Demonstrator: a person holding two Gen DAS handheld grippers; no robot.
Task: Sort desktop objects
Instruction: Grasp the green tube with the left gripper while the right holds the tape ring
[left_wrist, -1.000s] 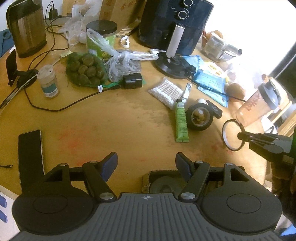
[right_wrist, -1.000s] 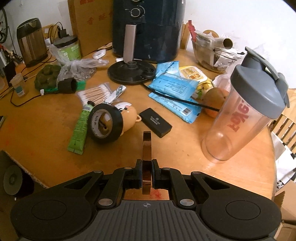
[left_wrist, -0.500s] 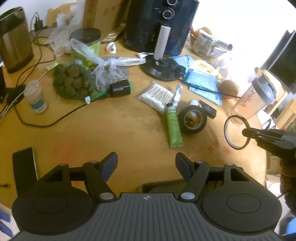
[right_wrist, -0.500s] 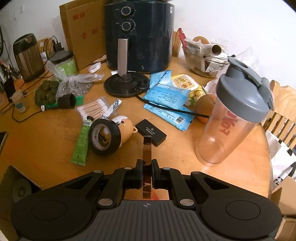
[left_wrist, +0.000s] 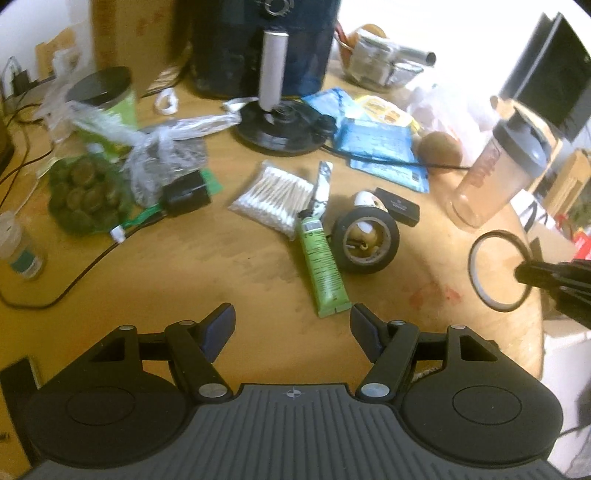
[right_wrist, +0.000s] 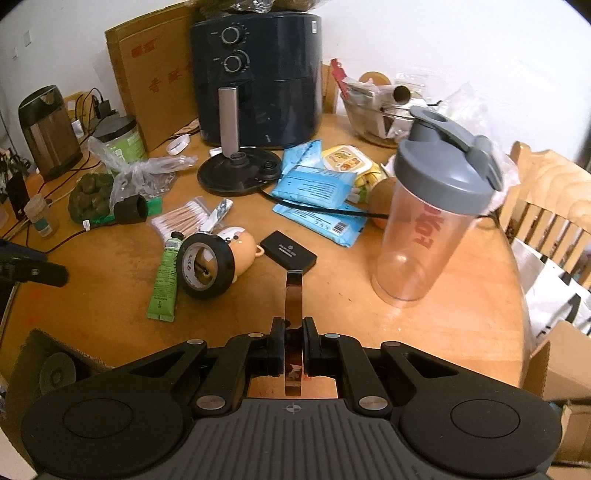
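Note:
My left gripper (left_wrist: 291, 317) hangs open over bare wood, nothing between its fingers. Just beyond it lie a green tube (left_wrist: 321, 266), a black tape roll (left_wrist: 365, 240) with a small round toy inside it, and a bag of cotton swabs (left_wrist: 273, 195). My right gripper (right_wrist: 293, 332) is shut on a thin brown tape ring (right_wrist: 293, 291), held upright and edge-on above the table. The left wrist view shows that ring (left_wrist: 498, 271) at the far right, clear of the wood. A black case (right_wrist: 288, 253) lies ahead of it, and a shaker bottle (right_wrist: 432, 221) stands to its right.
At the back stand an air fryer (right_wrist: 258, 81), a kettle base (right_wrist: 236, 173), blue packets (right_wrist: 317, 188) and a glass bowl (right_wrist: 373, 118). A kettle (right_wrist: 48, 133), green jar and netted green fruit (left_wrist: 85, 192) crowd the left. A cardboard box (right_wrist: 48, 362) sits at the near-left edge, a chair (right_wrist: 546, 199) on the right.
My left gripper has moved right across the table, so the phone slid out of its view and the green tube came nearer. My right gripper has risen with the tape ring, still shut.

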